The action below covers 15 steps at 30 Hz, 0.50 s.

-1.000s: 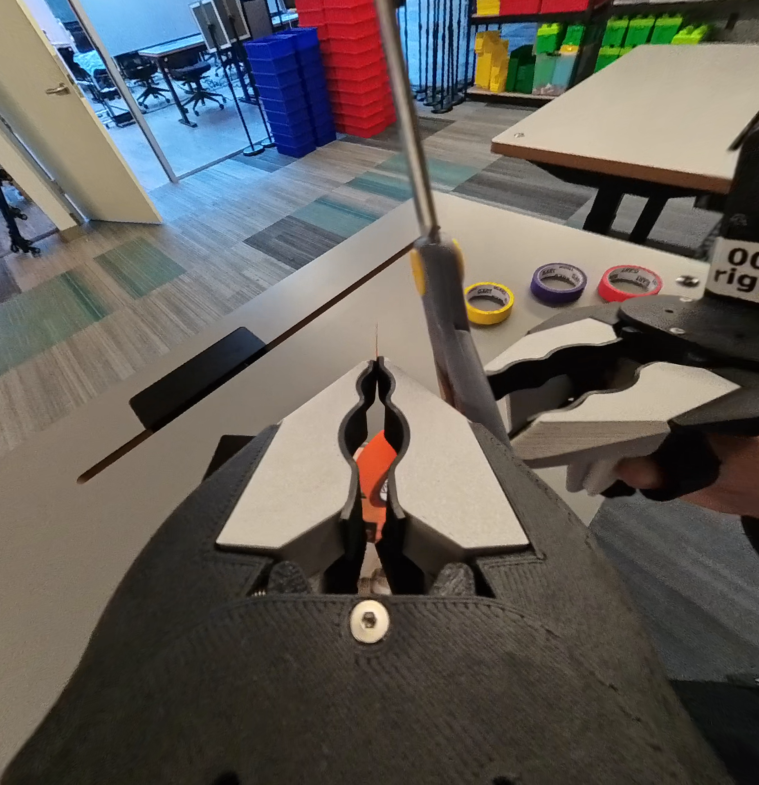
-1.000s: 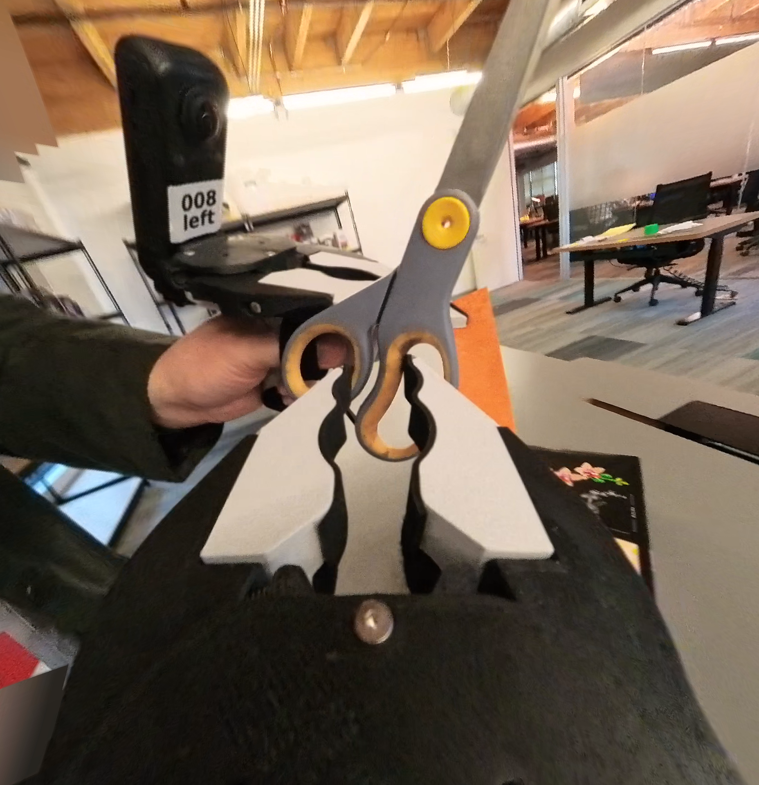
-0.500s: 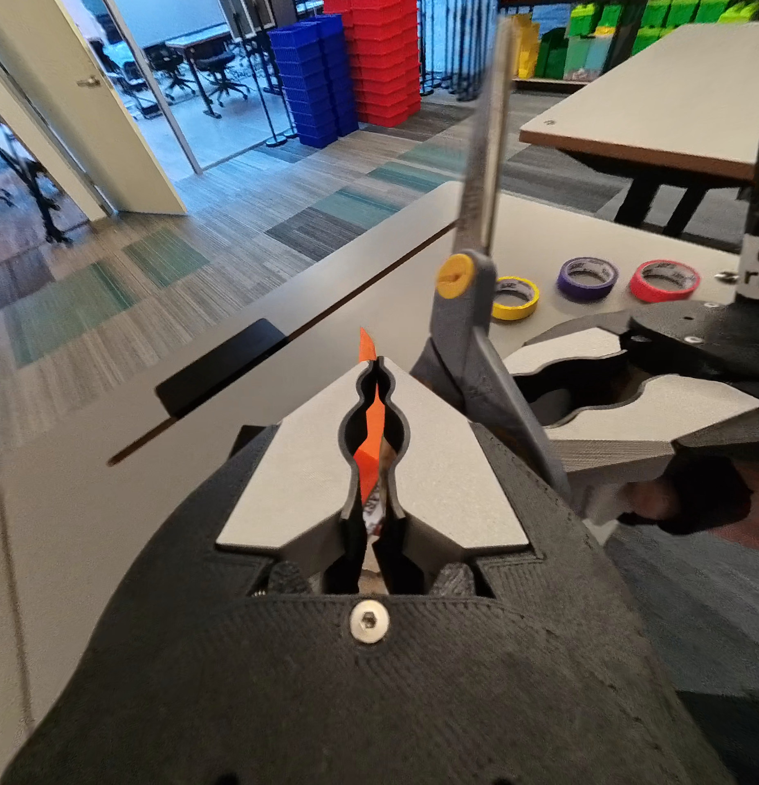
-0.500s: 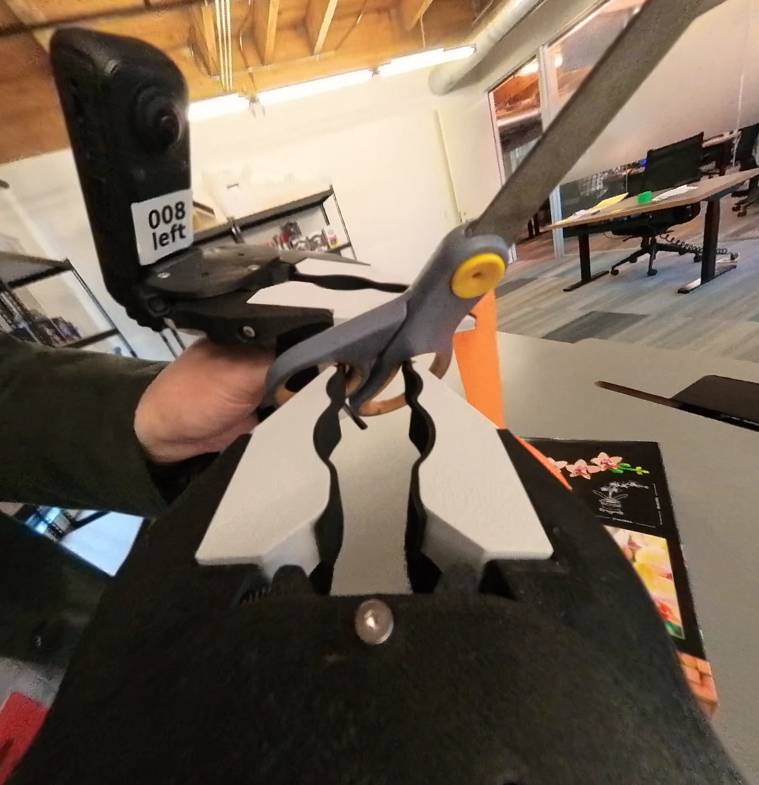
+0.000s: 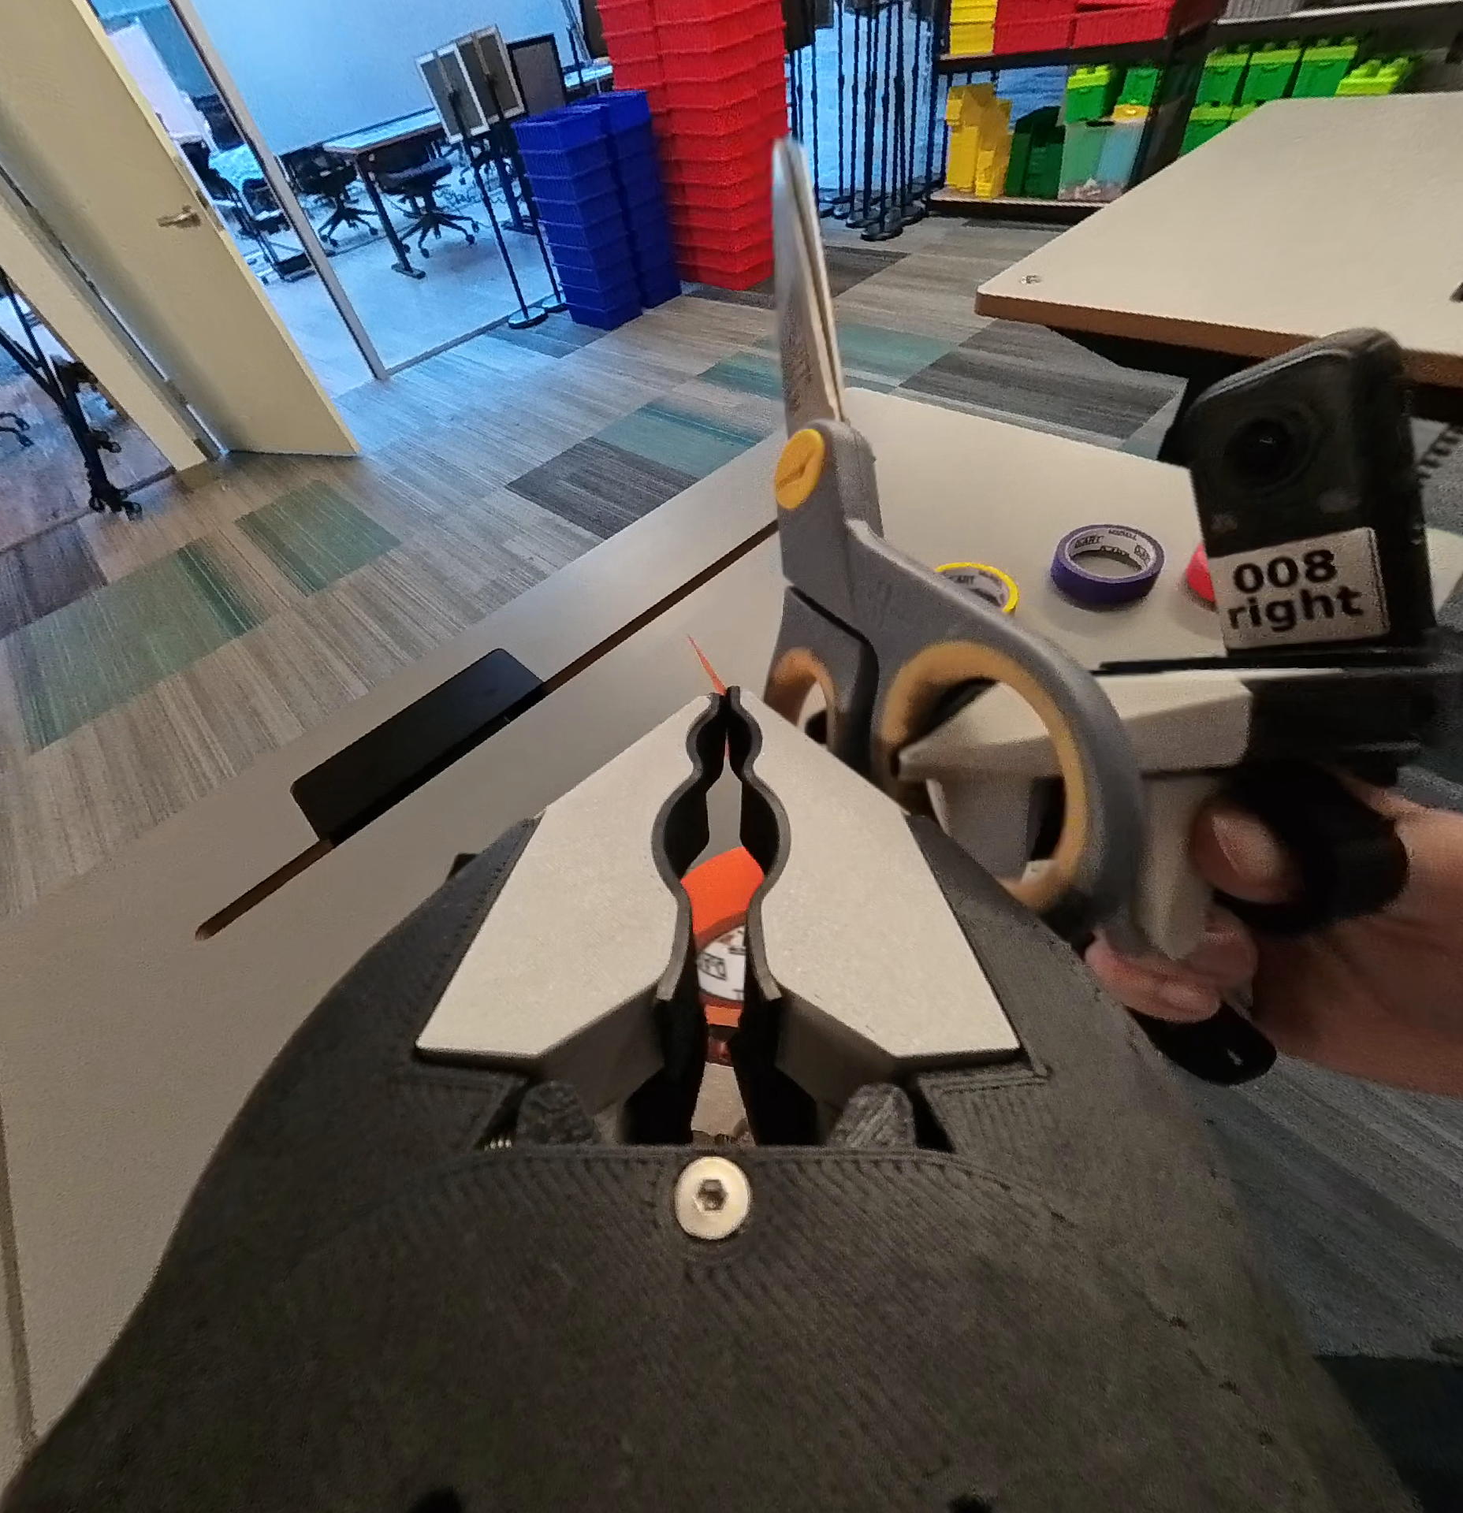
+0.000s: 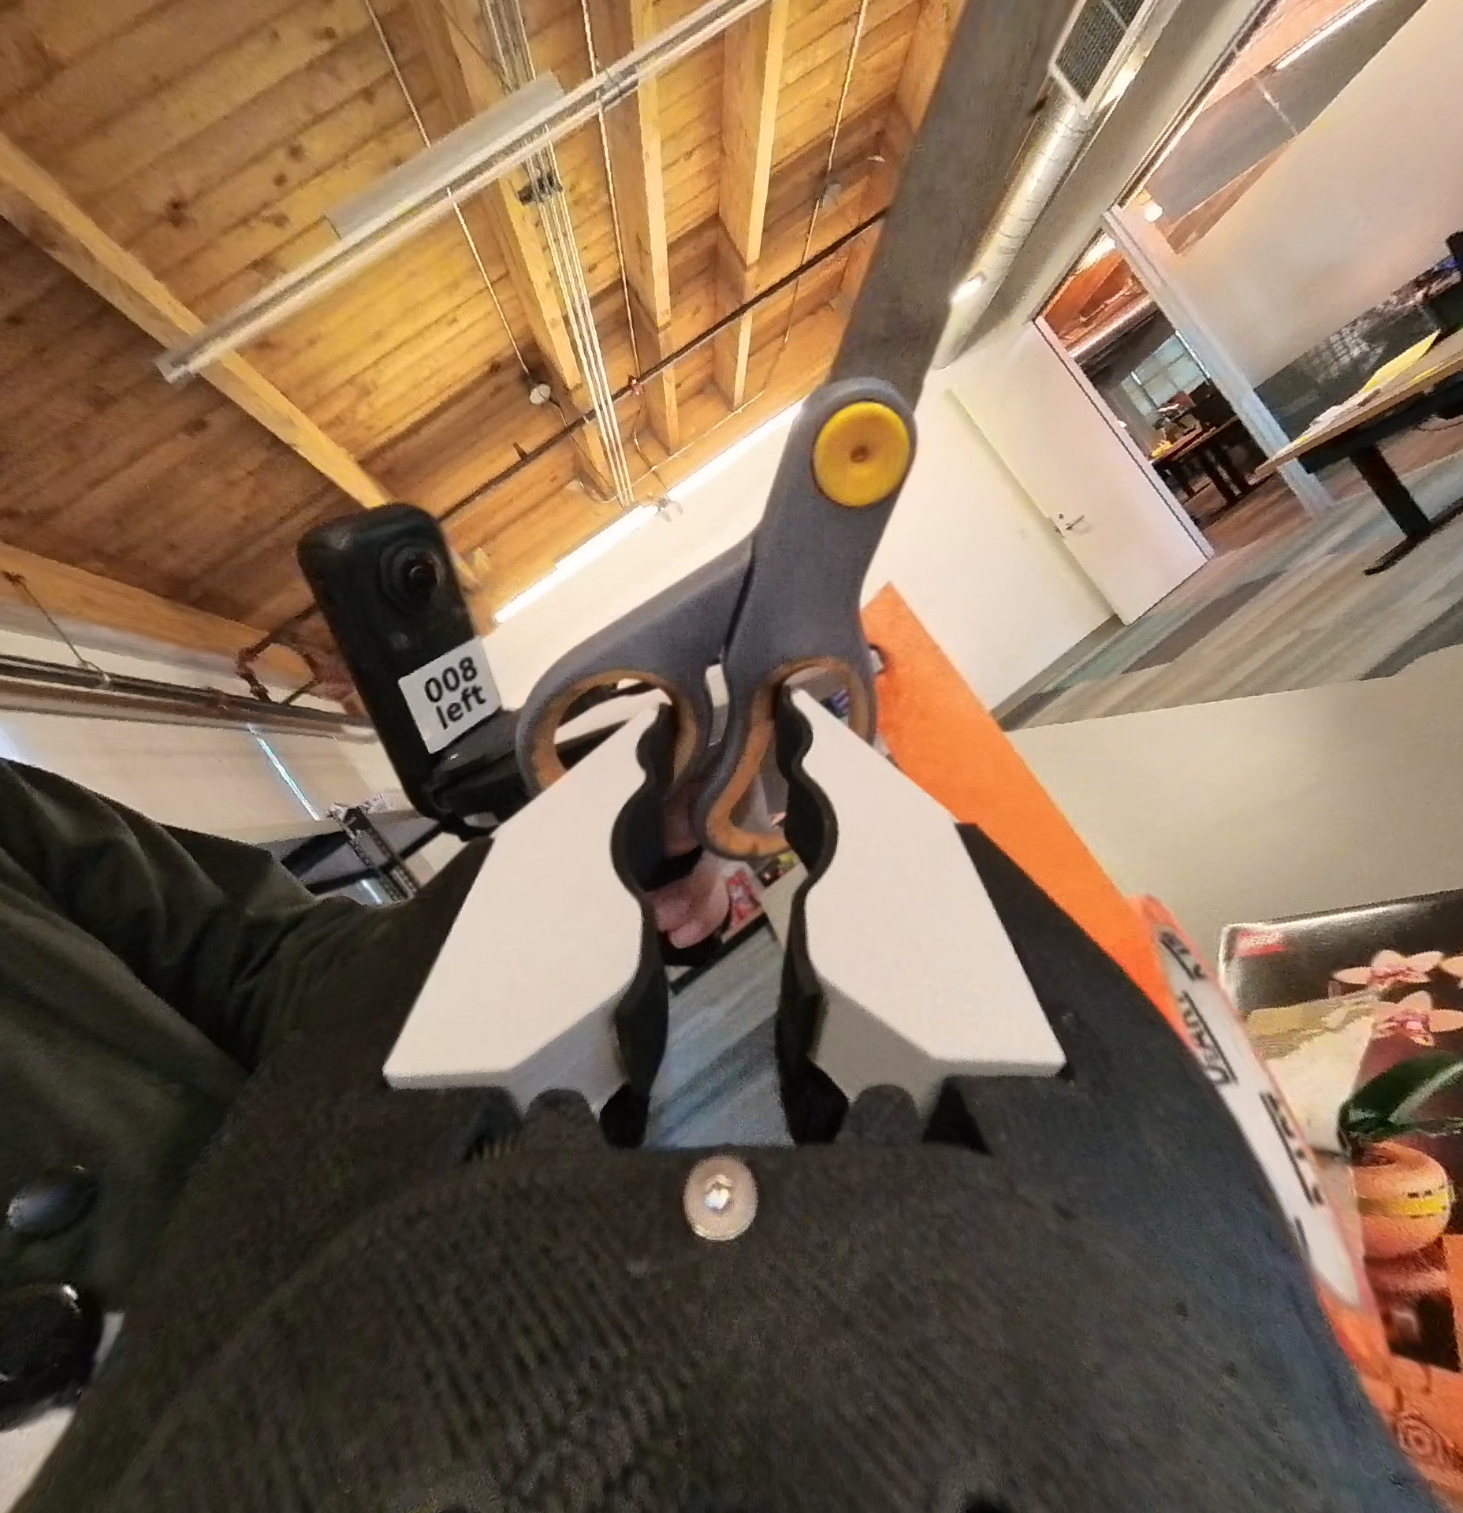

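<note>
My left gripper (image 5: 728,696) is shut on the end of a strip of orange tape (image 5: 704,659). The orange tape roll (image 5: 716,892) shows below through the gap between the fingers. In the right wrist view the strip (image 6: 957,778) runs up from the roll (image 6: 1203,1023) towards the left gripper (image 6: 499,761). My right gripper (image 6: 724,720) holds grey scissors with yellow-lined loops (image 6: 794,639) by the handles, one finger in each loop. The blades point up and look closed. In the left wrist view the scissors (image 5: 859,573) stand just right of the strip, held by the right gripper (image 5: 916,761).
Yellow (image 5: 986,581), purple (image 5: 1109,565) and red (image 5: 1199,573) tape rolls lie on the grey table (image 5: 220,1023) behind the right gripper. A box with flower pictures (image 6: 1367,1023) lies under the orange roll. A black slot (image 5: 417,741) is in the table, and a second table (image 5: 1285,229) stands behind. The tips of both grippers are at nearly the same place.
The right gripper has tilted upward and turned the scissors, so the loops now face the left camera. The blades went from leaning over the strip to near upright. The left gripper still grips the strip.
</note>
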Available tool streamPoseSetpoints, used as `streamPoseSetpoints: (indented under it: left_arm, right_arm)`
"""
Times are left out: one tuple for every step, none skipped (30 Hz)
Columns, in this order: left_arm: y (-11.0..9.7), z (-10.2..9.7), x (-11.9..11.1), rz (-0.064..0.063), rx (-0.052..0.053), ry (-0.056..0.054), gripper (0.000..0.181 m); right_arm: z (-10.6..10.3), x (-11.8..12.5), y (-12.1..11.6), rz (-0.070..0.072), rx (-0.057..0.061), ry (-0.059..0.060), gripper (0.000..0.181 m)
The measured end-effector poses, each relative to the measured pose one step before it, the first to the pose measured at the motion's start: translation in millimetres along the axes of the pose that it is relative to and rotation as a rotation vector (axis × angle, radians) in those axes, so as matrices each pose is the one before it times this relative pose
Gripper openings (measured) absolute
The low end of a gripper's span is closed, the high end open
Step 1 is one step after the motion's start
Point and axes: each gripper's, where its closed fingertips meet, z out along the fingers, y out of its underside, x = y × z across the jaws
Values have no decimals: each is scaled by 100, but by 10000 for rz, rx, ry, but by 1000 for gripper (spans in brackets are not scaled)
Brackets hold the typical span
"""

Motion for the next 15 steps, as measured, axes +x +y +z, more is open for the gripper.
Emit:
streamPoseSetpoints:
  left_arm:
    - [47, -16, 223, 206, -43, 47, 0]
    - [112, 14, 193, 251, -96, 6, 0]
    - [112, 20, 164, 246, -84, -3, 0]
    - [116, 26, 150, 207, -99, 26, 0]
    - [154, 26, 115, 184, -108, -6, 0]
    - [113, 26, 103, 169, -78, -1, 0]
    - [131, 35, 118, 148, -95, 17, 0]
    - [133, 45, 161, 140, -105, 40, 0]
    - [110, 41, 192, 148, -94, 46, 0]
    - [77, 50, 204, 156, -67, 23, 0]
    - [71, 55, 208, 169, -65, 15, 0]
    - [55, 51, 201, 171, -61, -2, 0]
    - [42, 61, 226, 184, -46, 6, 0]
    - [76, 75, 259, 199, -56, 19, 0]
    - [134, 46, 106, 210, -91, -95, 0]
  right_arm:
    - [-221, 357, -203, 176, 72, 79, 23]
    - [-222, 317, -147, 158, 46, 45, 23]
    - [-203, 194, -26, 91, -28, -12, 23]
    - [-154, 197, 44, 35, -50, 51, 24]
    - [-121, 165, 13, -29, -27, 78, 23]
    - [-100, 81, -57, -63, 14, 51, 23]
    - [-89, 59, -101, -34, 25, 27, 23]
    - [-85, 79, -146, -14, 47, 24, 23]
    - [-71, 45, -183, 32, 77, -16, 23]
    - [-54, 42, -148, 97, 67, -46, 23]
    - [-25, 96, -89, 93, 63, -9, 24]
    - [34, 16, 27, 60, 5, -27, 24]
    - [70, -53, 116, 41, -59, -59, 24]
    - [107, -41, 177, -2, -115, -33, 24]
    - [107, 1, 242, -75, -166, 28, 24]
